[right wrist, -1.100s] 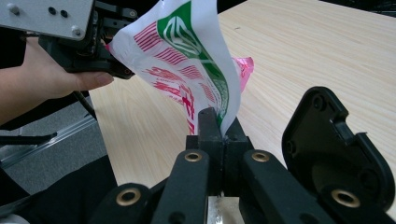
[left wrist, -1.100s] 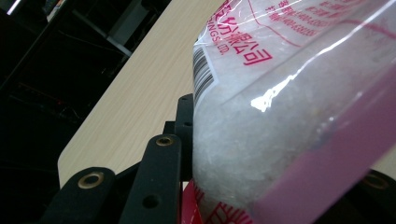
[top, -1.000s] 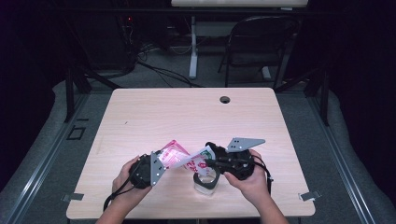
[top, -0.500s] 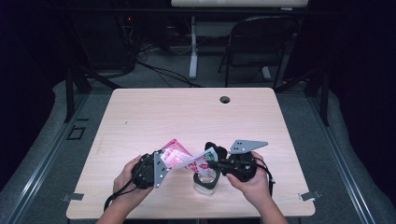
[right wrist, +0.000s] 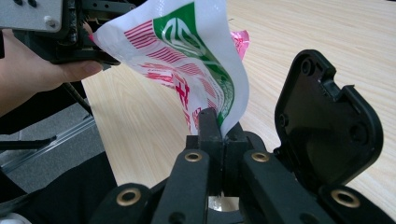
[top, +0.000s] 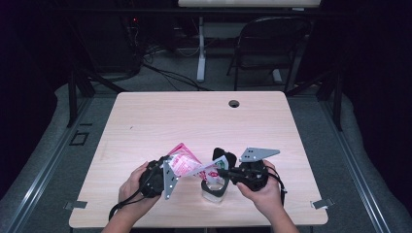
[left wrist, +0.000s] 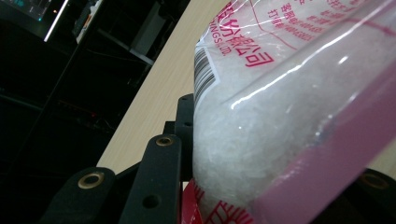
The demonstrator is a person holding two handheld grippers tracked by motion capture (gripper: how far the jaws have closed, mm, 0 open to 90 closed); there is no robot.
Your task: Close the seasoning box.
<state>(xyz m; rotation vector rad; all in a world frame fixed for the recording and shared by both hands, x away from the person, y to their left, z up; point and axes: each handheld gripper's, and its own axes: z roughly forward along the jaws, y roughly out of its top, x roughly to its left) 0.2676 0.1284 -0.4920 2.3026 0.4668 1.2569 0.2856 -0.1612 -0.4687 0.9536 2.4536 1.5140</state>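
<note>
Near the front edge of the tabletop [top: 145, 121], the person holds a plastic bag [top: 187, 165] of white grains (red and green print on it) stretched in the air between both tools. The left hand-held gripper [left wrist: 261, 186] is clamped on the fuller pink-edged end, while the right hand-held gripper [right wrist: 219, 126] has its jaws pressed together on the bag's thin printed corner. Just below the right tool sits a small clear container [top: 214, 190] with its black lid [right wrist: 327, 121] flipped open.
</note>
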